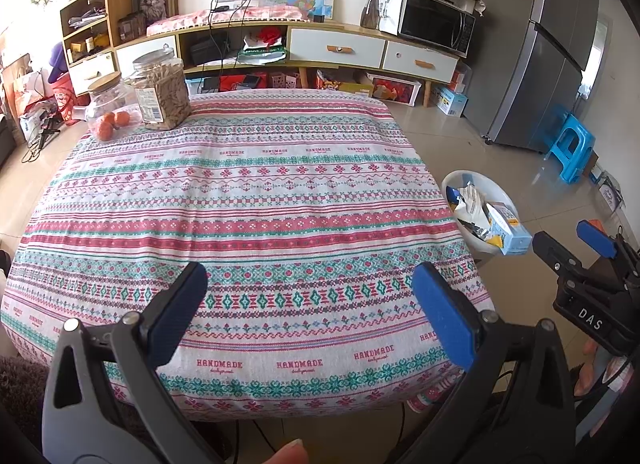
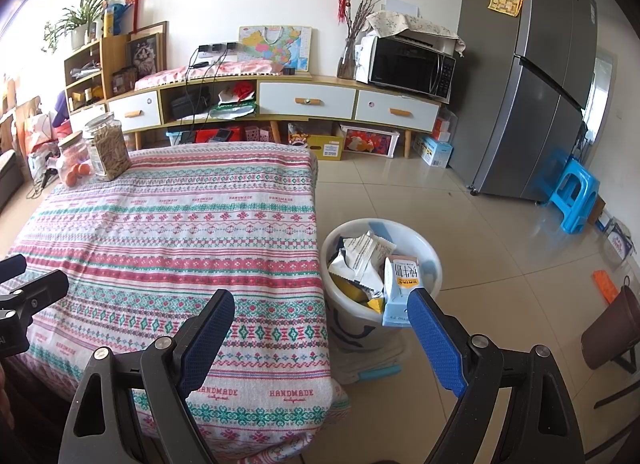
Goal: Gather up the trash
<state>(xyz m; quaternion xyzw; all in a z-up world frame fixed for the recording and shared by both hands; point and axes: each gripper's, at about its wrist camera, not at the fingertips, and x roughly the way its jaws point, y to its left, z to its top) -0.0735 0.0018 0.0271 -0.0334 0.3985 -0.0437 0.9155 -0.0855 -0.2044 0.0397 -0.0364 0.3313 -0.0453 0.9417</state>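
A white bucket [image 2: 434,268] stands on the floor right of the table and holds crumpled wrappers [image 2: 360,260] and a light-blue milk carton [image 2: 400,292]; it also shows in the left wrist view [image 1: 506,193]. My left gripper [image 1: 308,304] is open and empty, low over the near part of the patterned tablecloth [image 1: 240,191]. My right gripper [image 2: 320,328] is open and empty, over the table's right edge [image 2: 316,223] next to the bucket. It also shows at the right of the left wrist view [image 1: 568,244].
Two glass jars [image 1: 160,91] stand at the table's far left corner, one with oranges [image 1: 114,121]. A TV cabinet [image 1: 336,47], microwave [image 1: 436,23] and fridge [image 1: 560,55] line the back. A blue stool [image 1: 572,147] and a brown pot [image 2: 612,328] stand on the floor.
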